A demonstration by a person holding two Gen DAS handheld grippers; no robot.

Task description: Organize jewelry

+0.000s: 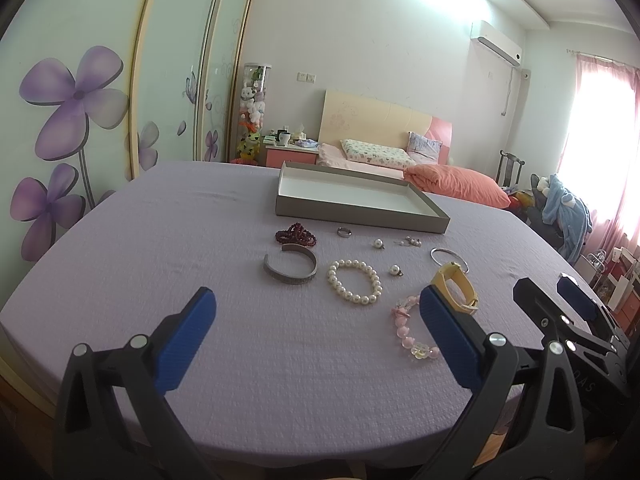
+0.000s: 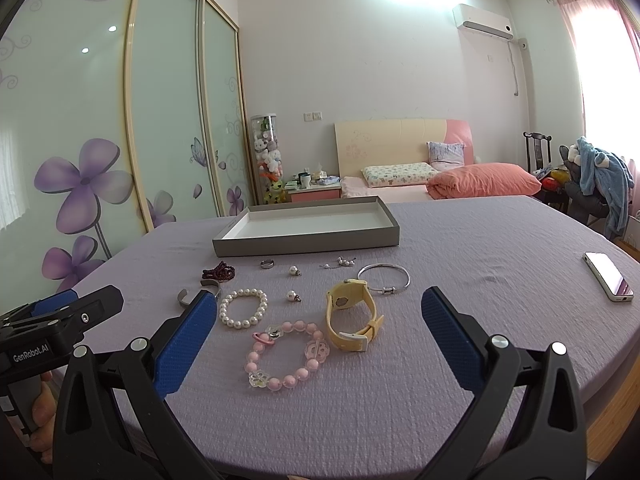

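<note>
Nothing is sorted yet: the tray sits empty at the back while the pearl bracelet, pink bracelet, watch, bangle and cuff lie loose on the cloth before it, and the left gripper and right gripper both hover spread wide, holding nothing.

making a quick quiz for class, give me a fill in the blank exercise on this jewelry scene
1. The grey tray at the far side of the table holds ____ pieces of jewelry.
2. The strap of the watch is ____ in colour.
3. The pearl bracelet lies directly to the ____ of the pink bead bracelet in the right wrist view.
4. Both the left tool and the right tool have their jaws ____.

Missing words: no (zero); yellow; upper left; open
</note>
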